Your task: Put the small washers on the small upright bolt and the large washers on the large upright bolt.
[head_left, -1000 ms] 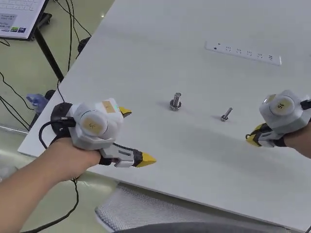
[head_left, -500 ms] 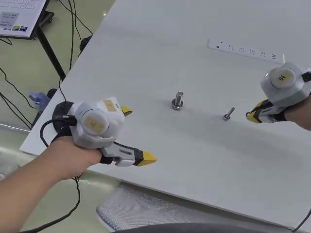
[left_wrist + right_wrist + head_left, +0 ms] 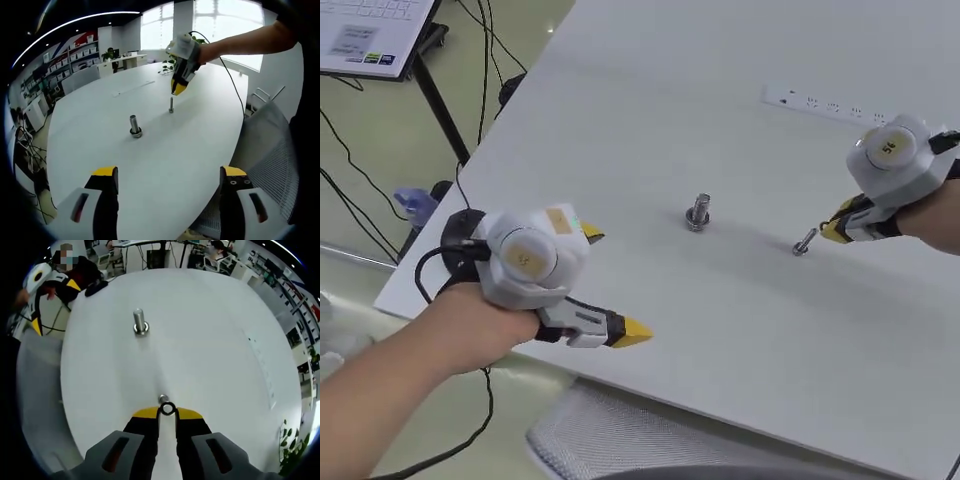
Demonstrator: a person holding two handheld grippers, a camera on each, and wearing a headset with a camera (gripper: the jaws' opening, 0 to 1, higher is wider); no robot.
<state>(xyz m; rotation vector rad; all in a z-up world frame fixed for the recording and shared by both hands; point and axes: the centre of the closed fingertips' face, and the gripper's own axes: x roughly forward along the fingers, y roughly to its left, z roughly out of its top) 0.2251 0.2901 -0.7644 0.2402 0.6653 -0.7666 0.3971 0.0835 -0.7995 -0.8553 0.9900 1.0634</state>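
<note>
The right claw (image 3: 167,413) is clenched on a small washer (image 3: 172,409), which sits as a ring pinched between the yellow tips. Just beyond those tips stands the small bolt (image 3: 163,399), its top almost touching the ring. Whether the hole is centred over the shank cannot be told from here.

That closeness is new. A second ago this claw hung well off to the side of the small bolt, nearer the person's edge of the worktop (image 3: 720,330). In the head view it is now right beside the bolt and slightly above it. I judge the carry to be over and the threading step to be next: the ring needs lining up over the bolt and lowering before the claw lets go.

The large bolt (image 3: 140,322) stands further out, well apart from the small one. A darker ring at its foot looks like a washer already seated.

The left claw (image 3: 169,175) has kept its place near the worktop edge, released, with its jaws wide apart and nothing between them. It points toward both bolts.
</note>
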